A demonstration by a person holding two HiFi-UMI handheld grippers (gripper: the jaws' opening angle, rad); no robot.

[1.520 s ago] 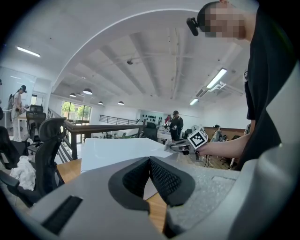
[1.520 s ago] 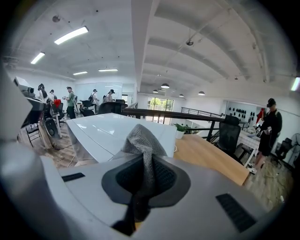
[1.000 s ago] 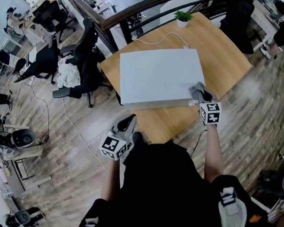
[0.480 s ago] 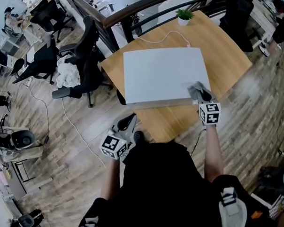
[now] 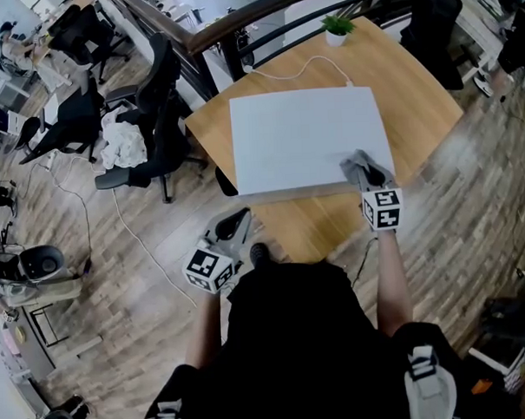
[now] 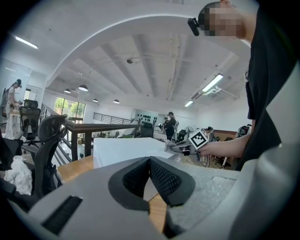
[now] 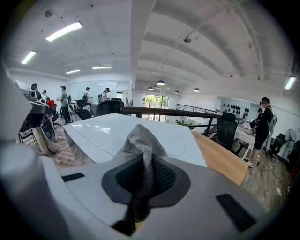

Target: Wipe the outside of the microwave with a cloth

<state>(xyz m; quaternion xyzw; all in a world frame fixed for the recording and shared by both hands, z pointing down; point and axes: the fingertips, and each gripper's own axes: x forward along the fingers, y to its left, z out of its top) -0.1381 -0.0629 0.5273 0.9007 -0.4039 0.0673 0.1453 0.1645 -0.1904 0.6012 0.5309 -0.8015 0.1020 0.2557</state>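
Cloth [image 7: 140,138] is what the right gripper [image 7: 145,164] is holding. Its two jaws are squeezed tight on the grey cloth, and a bunch of it sticks up past the tips. The cloth sits on top of the white microwave [image 5: 307,140], at the right corner nearest the person, and it touches the flat top there. The microwave is a big white box on a wooden table [image 5: 414,93]. The left gripper [image 5: 233,225] is off the microwave, low down in front of its near left corner, past the table edge and over the floor. Its jaws are pressed together at the tips with nothing between them. It points toward the front side of the microwave. A small green plant [image 5: 335,29] in a white pot stands behind the microwave, near the far edge of the table. A white cord [image 5: 300,71] curls on the table behind the microwave. A black chair [image 5: 159,122] stands on the floor to the left of the microwave.
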